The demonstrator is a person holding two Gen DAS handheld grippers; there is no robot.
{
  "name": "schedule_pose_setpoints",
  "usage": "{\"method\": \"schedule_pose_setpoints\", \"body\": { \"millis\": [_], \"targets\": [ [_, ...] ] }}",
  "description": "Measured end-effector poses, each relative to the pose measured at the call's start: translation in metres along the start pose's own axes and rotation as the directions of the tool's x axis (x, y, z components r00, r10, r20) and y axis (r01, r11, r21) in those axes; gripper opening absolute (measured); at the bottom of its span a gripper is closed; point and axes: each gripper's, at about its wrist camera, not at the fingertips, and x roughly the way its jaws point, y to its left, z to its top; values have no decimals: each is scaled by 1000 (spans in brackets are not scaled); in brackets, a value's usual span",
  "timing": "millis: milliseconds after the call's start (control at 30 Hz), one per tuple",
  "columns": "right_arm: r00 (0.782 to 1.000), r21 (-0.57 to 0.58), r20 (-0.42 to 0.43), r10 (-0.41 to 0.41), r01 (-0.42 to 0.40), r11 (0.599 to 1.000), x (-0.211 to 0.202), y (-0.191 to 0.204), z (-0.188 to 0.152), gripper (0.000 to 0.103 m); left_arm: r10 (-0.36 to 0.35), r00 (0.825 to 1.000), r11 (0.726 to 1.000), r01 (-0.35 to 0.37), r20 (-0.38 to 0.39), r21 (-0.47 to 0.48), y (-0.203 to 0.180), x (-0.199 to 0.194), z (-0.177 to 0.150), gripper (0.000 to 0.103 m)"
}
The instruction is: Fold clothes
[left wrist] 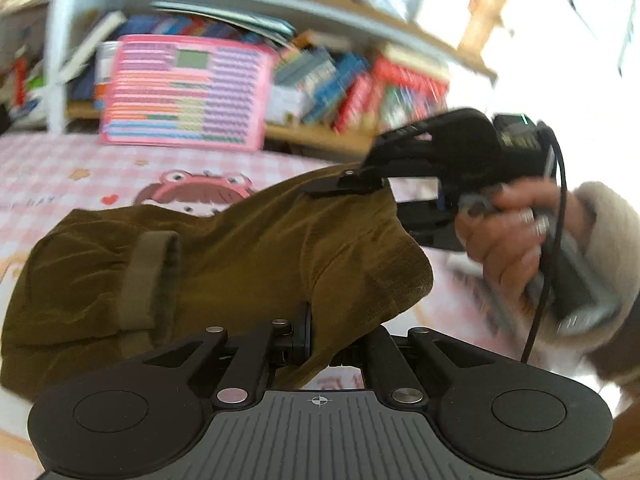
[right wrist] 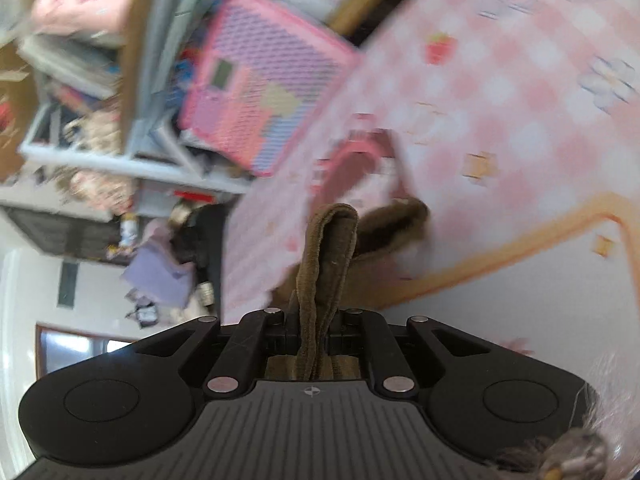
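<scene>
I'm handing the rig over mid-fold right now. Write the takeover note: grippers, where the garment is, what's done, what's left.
Left gripper: shut on the olive-brown garment at its near edge.
Right gripper: shut on a bunched edge of the same garment; the left wrist view shows it pinching the far corner.
Garment: part lifted between both grippers, the rest draped on the pink checked bedcover.
Done: both edges gripped.
Left: carry the fold over, lay it flat, release.
</scene>
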Motion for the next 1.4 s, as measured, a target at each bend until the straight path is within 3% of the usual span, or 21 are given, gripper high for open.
{"method": "schedule_pose_setpoints", "body": {
  "millis": [167, 400, 533, 567, 600, 633, 667, 833, 933, 1067, 1167, 1233, 1400],
  "targets": [
    [998, -165, -40, 38, -44, 985, 35, 63, -11, 8, 4, 997, 978, 11, 73, -208, 51, -30, -3, 5],
    [998, -267, -44, -48, 35, 963, 97, 108, -41, 10, 21, 998, 921, 1, 53, -389, 126, -42, -13, 5],
    [992, -297, -12, -126, 117, 948, 138, 121, -56, 16, 50, 998, 917, -64, -48, -393, 168, -43, -14, 11],
    [989, -301, 2, -150, 144, 943, 149, 124, -59, 18, 60, 995, 917, -86, -79, -390, 178, -43, -14, 17],
    [987, -294, 7, -158, 153, 944, 158, 126, -63, 28, 72, 992, 917, -108, -106, -384, 191, -45, -13, 23],
    [987, -286, 12, -163, 159, 945, 166, 128, -65, 41, 81, 989, 919, -122, -124, -375, 204, -48, -11, 37],
    [989, -269, 22, -145, 146, 952, 168, 129, -68, 45, 85, 988, 923, -128, -131, -362, 214, -52, -11, 44],
    [988, -221, 131, -85, 112, 969, 160, 134, -82, 59, 62, 986, 958, -102, -152, -269, 251, -59, 0, 47],
    [957, -211, 240, -163, 216, 953, 138, 128, -98, 60, 17, 991, 974, -45, -129, -220, 259, -49, 17, 47],
    [863, -193, 367, -347, 435, 879, 110, 107, -135, 60, -51, 996, 988, 39, -74, -148, 252, -26, 44, 47],
    [801, -173, 403, -443, 542, 822, 99, 90, -164, 60, -81, 995, 993, 75, -57, -90, 241, -5, 60, 47],
    [781, -157, 409, -472, 570, 807, 97, 82, -178, 60, -77, 994, 996, 73, -77, -57, 235, 9, 65, 46],
    [767, -139, 405, -497, 589, 796, 109, 76, -200, 59, -62, 988, 998, 59, -141, -20, 230, 33, 64, 43]
  ]
}}
